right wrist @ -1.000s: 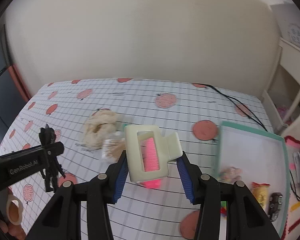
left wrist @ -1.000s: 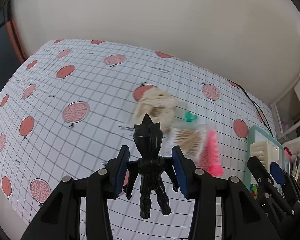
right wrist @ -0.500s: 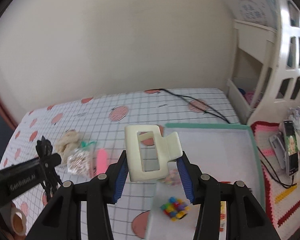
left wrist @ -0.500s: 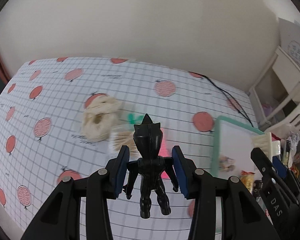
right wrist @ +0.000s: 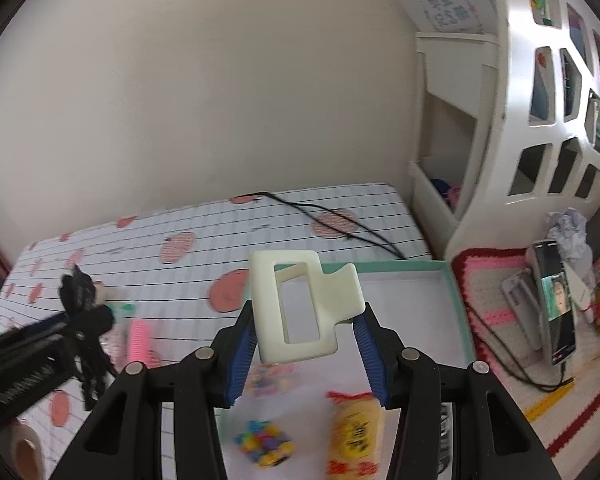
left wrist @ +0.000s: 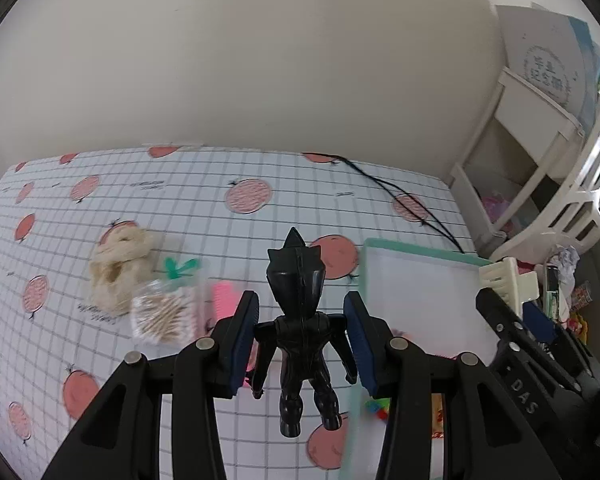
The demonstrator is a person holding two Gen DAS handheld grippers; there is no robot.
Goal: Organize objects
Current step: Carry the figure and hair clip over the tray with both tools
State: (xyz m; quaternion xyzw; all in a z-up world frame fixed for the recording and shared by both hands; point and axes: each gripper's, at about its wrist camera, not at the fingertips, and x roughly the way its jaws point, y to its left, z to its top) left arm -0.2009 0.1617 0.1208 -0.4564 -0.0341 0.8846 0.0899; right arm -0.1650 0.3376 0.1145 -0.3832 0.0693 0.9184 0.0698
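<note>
- Both grippers have swung right since the earlier frames: the tray, which sat at the right edge of both views, now lies under the right gripper and just right of the left gripper.
- Right fingers are closed on a cream hair clip, held up in the air over the near half of the tray. Their pads catch only the clip's lower sides, and one lever wing juts out to the right. If the squeeze lands on that lever the clip could spring open and twist out of the hold.
- Left fingers are closed on a black figure, gripped at the shoulders, head pointing away and legs hanging free toward the camera. The hold is narrow and high on the body, so I judge the figure could pivot or slip if it is swung fast.
- The figure hangs above the patterned table, near the tray's left rim. Let go here, it would fall outside the tray or strike the rim and bounce.
- Inside the tray lie a yellow packet and a small pile of coloured beads. A clip dropped from this height could land on them and scatter the beads.
- The two grippers are close together over the same corner, and could knock each other.
- Left of the tray on the table remain a pink comb, a bag of swabs and a beige bundle.
- A black cable runs across the far table toward the tray's far corner and could snag a reaching gripper.
</note>
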